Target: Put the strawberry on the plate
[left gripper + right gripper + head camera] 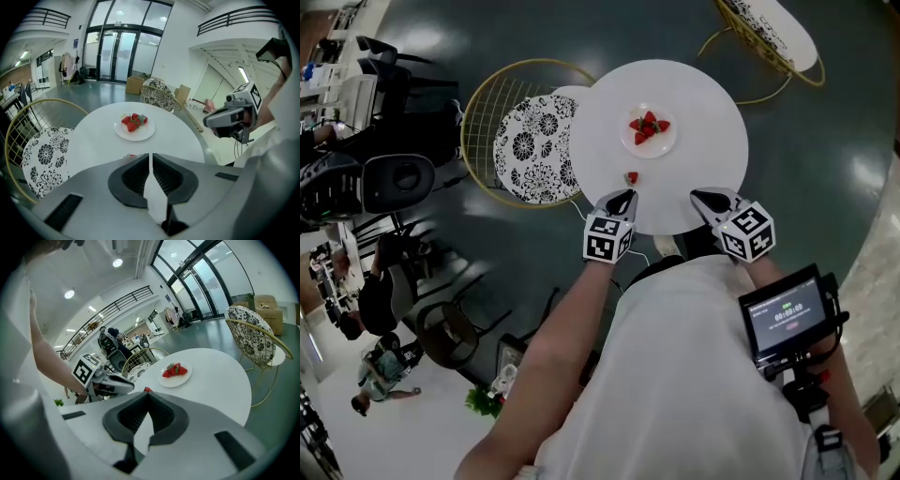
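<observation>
While left gripper (pixel 623 199) and right gripper (pixel 705 199) jaws are pressed together, plate (pixel 667 143) holds strawberries (pixel 648 126), one strawberry (pixel 632 177) outside.

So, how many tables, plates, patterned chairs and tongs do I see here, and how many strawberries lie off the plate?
Round table: 1
Plate: 1
Patterned chairs: 2, one at the left, one at the top right
Tongs: 2, left tongs and right tongs, both shut and empty
Strawberry off the plate: 1
Total: 7
</observation>
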Available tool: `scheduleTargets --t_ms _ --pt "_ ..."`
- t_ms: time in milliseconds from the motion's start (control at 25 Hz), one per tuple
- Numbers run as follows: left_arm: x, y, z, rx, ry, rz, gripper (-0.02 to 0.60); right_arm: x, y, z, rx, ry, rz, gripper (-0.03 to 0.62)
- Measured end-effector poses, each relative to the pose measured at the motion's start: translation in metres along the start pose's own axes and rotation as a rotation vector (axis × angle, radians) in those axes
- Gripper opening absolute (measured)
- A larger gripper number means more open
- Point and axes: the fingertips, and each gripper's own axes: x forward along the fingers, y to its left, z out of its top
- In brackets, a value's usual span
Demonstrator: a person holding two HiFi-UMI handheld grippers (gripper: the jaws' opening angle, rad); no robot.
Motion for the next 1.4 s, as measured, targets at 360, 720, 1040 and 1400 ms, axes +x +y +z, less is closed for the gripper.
scheduleTargets --t_ms 360,720,1040,1400 --pt "0.011 0.011 -0.005 0.020 0.043 0.032 0.006 -0.004 -0.009 -0.006 0.022 0.002 -0.021 0.006" --pt "0.022 0.022 -0.015 0.070 0.116 0.053 0.062 -0.009 -0.013 -0.012 0.042 0.003 -0.038 0.006" --pt "0.033 0.035 -0.024 0.140 0.178 0.082 0.126 -0.012 -0.016 -0.016 0.056 0.002 -0.053 0.006" --pt "0.048 0.045 -0.031 0.171 0.235 0.089 0.126 -0.021 -0.024 -0.024 0.084 0.011 -0.086 0.006"
